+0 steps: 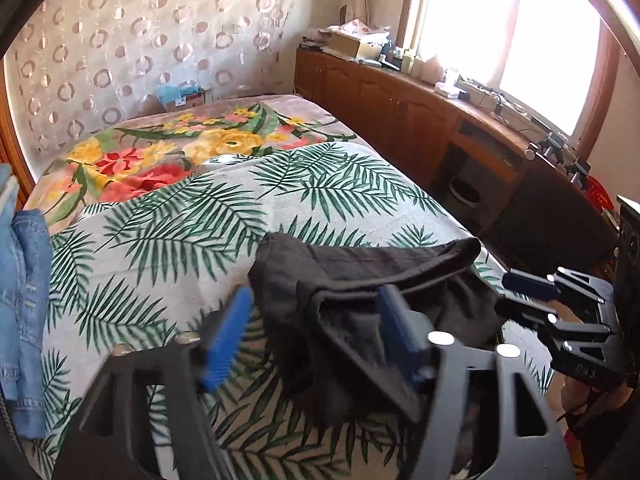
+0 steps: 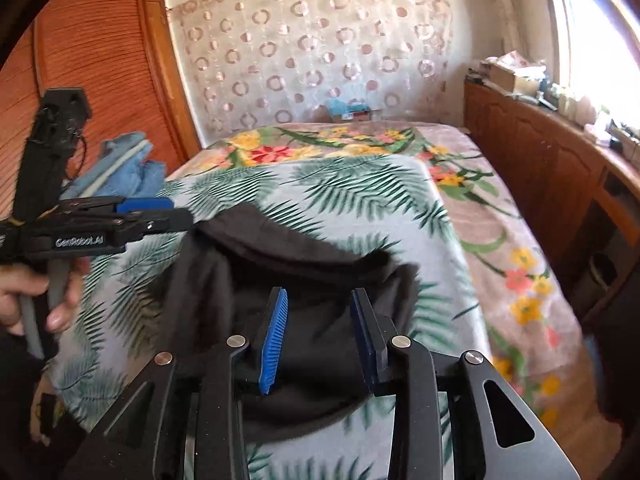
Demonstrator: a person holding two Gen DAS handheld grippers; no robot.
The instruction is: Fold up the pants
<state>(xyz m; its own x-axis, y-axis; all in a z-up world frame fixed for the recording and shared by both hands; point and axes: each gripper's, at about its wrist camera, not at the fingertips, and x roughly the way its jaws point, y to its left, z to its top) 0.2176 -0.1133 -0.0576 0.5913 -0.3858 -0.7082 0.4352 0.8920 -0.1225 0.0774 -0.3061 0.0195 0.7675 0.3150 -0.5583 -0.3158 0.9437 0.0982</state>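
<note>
Black pants point(image 1: 360, 268) lie bunched on the leaf-print sheet point(image 1: 168, 240) near the bed's front edge. My left gripper point(image 1: 312, 324) stands wide open around one end of them; cloth drapes against its right finger and the left pad is free of it. In the right wrist view, the pants point(image 2: 280, 256) lie under my right gripper point(image 2: 320, 336), whose blue pads are apart with nothing pinched between them. The left gripper point(image 2: 176, 212) hovers at the pants' left corner, held by a hand point(image 2: 24, 292). The right gripper point(image 1: 508, 296) shows at the pants' right end.
A floral blanket point(image 1: 160, 152) covers the far half of the bed. Folded denim clothes point(image 1: 24, 280) are stacked at the bed's left side. Cluttered wooden cabinets point(image 1: 400, 100) run along the right under a bright window. A louvred wardrobe door point(image 2: 100, 60) stands at left.
</note>
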